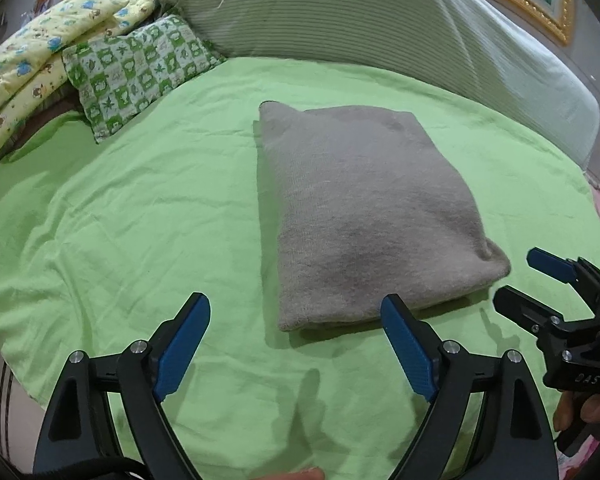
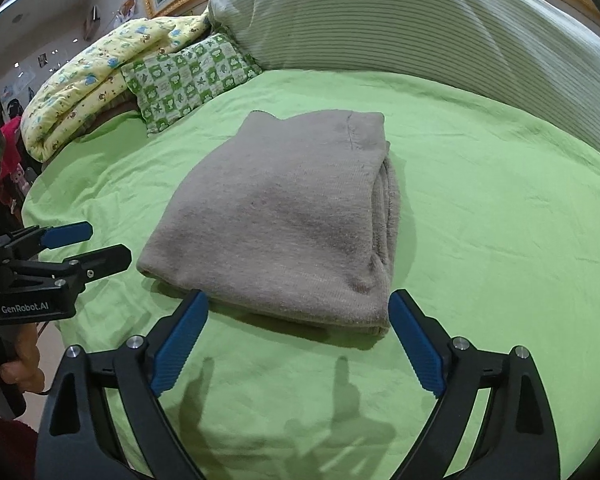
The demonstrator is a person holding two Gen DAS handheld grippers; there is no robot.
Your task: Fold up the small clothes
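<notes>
Both views are taken from behind a pair of spread blue-padded fingers and are angled down across a green sheet (image 1: 140, 208) toward the pillows at the top of the frame. The folded grey garment (image 1: 364, 216) is seen close up in each, right of centre in the left wrist view, central in the right wrist view. The right gripper (image 1: 520, 280) is caught at the lower right of the left view, the left gripper (image 2: 100, 246) at the left edge of the right view.
</notes>
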